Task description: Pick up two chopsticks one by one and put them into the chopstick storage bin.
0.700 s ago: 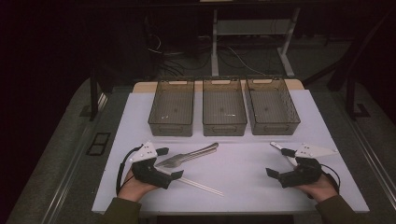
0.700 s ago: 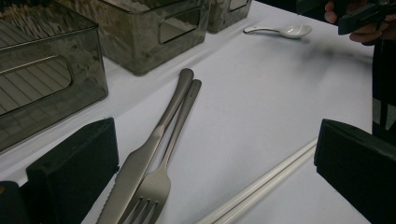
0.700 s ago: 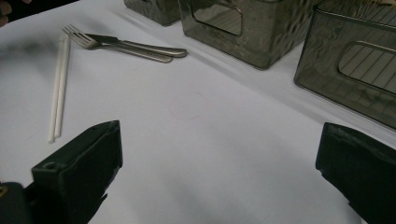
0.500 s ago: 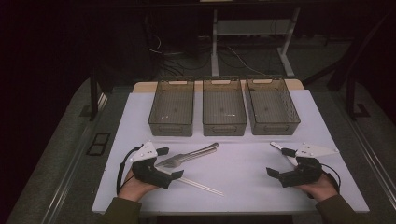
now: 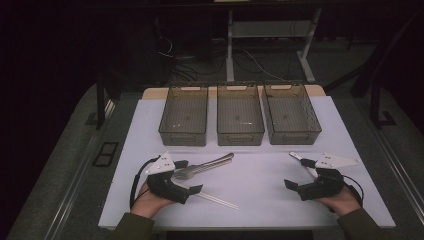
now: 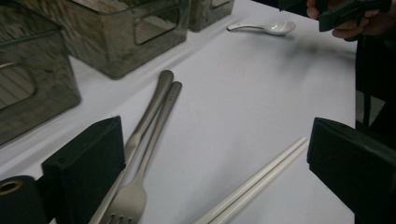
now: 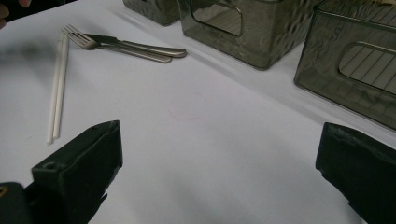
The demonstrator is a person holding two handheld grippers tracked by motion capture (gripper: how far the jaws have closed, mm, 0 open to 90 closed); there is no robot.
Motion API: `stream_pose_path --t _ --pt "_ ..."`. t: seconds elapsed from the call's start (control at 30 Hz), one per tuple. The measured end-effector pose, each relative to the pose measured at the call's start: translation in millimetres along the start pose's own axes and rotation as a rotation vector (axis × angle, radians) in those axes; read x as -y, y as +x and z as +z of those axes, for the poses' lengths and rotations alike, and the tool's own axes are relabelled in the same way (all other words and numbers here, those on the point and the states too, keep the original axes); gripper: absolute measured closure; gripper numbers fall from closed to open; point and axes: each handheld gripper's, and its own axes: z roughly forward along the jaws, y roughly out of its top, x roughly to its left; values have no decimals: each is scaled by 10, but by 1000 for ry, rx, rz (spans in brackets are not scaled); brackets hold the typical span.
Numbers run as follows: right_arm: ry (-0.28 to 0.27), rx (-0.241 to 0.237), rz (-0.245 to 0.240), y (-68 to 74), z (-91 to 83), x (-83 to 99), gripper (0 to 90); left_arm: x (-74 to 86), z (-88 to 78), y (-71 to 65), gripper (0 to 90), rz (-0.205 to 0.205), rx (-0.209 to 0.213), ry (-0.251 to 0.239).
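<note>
Nothing has moved since the earlier picture. Both hands rest low on the table, the left gripper (image 5: 181,176) at seven o'clock and the right gripper (image 5: 300,172) at five, each spread wide and holding nothing. A fork (image 5: 192,171) and white chopsticks (image 5: 217,199) lie between the left gripper's jaws.

Each hand-held gripper, left gripper (image 5: 184,176) and right gripper (image 5: 295,171), has a matte black angular body, two blocky black jaws and a pale grey three-cornered top plate. A black cable loops from each body at 6 o'clock. Olive-green sleeves cover both forearms.
</note>
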Motion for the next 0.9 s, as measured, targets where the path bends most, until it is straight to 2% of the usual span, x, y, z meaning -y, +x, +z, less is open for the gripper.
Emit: stream_pose_path --t 0.3,0.53,0.63,0.67,0.73,0.9 --pt "2 0 -2 1 0 2 6 -25 149 -81 207 19 70 43" --pt "3 2 -3 2 7 2 6 -54 246 -117 390 39 127 62" --pt "4 3 1 4 4 2 6 -87 340 -144 458 46 170 75" --pt "4 4 3 3 3 2 6 -87 340 -144 471 46 170 75" --pt "4 4 3 0 4 2 5 -116 419 -163 507 64 202 100" --pt "7 2 5 -1 7 2 6 -137 539 -197 559 77 232 131"
